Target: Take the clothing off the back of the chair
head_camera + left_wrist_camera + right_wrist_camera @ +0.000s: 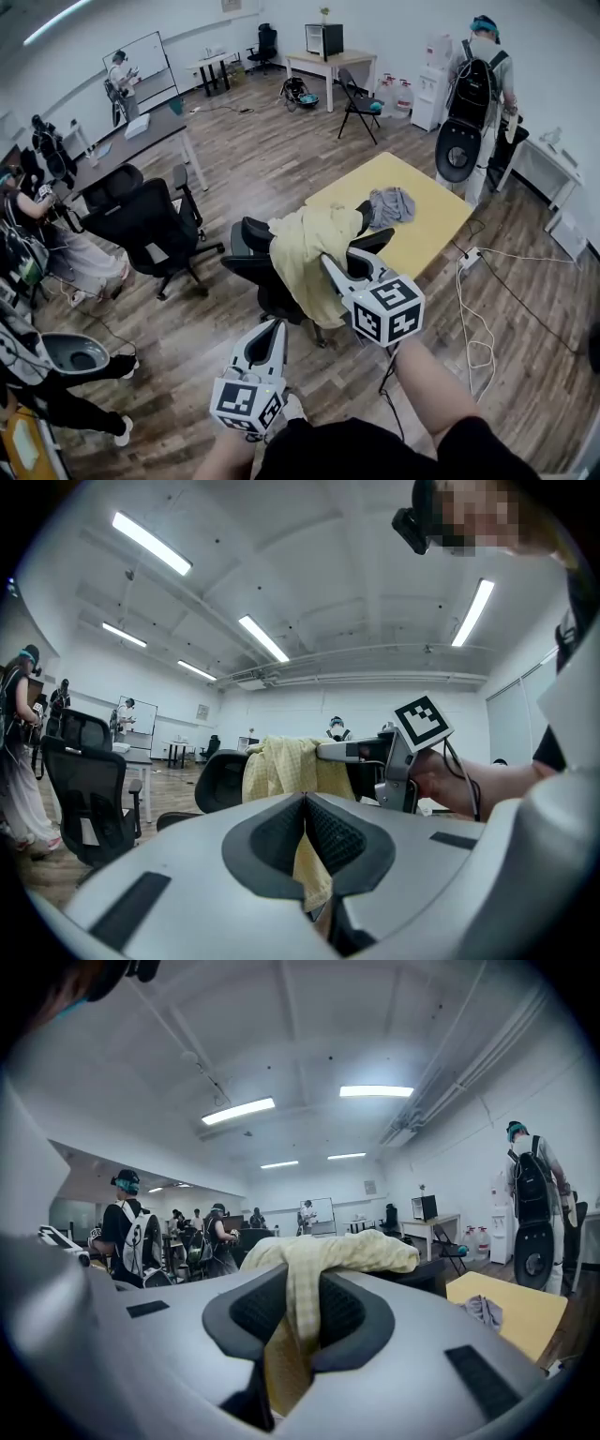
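Note:
A pale yellow garment [305, 253] hangs over the back of a black office chair [251, 246], just in front of me. My right gripper [328, 262] reaches its upper right part and is shut on a fold of it; in the right gripper view the cloth [337, 1251] runs down between the pads. Lower left, my left gripper [275, 325] sits at the garment's hanging edge. Its pads [328, 832] meet, and a strip of yellow cloth [314, 874] hangs pinched below them. The left gripper view also shows the garment [281, 766] with the right gripper [323, 752] on it.
A yellow table [427, 230] stands right behind the chair with a grey cloth [389, 206] on it. Two more black chairs [141, 220] stand to the left. White cables [478, 309] trail on the wood floor at right. Several people stand or sit around the room.

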### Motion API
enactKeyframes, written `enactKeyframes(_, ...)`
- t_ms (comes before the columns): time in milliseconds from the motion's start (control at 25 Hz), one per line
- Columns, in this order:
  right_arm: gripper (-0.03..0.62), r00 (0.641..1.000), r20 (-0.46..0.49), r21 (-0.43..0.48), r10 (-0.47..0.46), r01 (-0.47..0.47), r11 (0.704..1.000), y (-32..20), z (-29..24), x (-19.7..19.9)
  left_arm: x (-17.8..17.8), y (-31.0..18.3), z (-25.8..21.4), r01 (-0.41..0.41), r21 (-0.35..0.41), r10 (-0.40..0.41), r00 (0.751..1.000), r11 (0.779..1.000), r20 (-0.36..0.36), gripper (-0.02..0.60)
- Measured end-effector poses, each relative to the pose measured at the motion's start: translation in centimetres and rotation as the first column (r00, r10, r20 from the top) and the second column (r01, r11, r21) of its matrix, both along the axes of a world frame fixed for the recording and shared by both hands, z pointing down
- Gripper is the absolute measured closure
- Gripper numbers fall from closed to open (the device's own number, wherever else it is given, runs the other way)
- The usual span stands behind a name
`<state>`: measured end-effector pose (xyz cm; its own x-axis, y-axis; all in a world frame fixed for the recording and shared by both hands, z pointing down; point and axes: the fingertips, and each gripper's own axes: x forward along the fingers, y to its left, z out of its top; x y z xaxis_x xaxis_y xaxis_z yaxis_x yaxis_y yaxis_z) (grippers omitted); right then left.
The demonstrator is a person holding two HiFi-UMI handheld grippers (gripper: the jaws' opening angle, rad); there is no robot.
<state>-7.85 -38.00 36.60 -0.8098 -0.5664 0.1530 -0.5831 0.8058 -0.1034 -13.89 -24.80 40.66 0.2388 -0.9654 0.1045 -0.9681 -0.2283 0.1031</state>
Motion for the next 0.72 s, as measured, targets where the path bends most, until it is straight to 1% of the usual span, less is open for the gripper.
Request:
enactKeyframes(320, 0.513, 1.0, 0.011, 0.057, -0.03, 0.029, 0.998, 2.8, -1.9, 3.2, 3.6, 2.1, -0.4, 0.008, 0.015, -0.008, 1.0, 1.0, 0.003, 0.563)
enactKeyframes(520, 0.513, 0.999, 0.011, 0.066, -0.04, 0.039, 0.997, 4.6, -2.0, 5.8, 6.4, 3.4, -0.3, 0.0, 0.013, 0.0, 1.0, 1.0, -0.001, 0.563)
enactKeyframes(720, 0.513, 0.998, 0.011, 0.055, -0.055, 0.054, 0.997, 6.5, -1.4, 8.1, 8.8, 5.3, 0.5, 0.015, -0.005, -0.015, 1.0, 1.0, -0.005, 0.563)
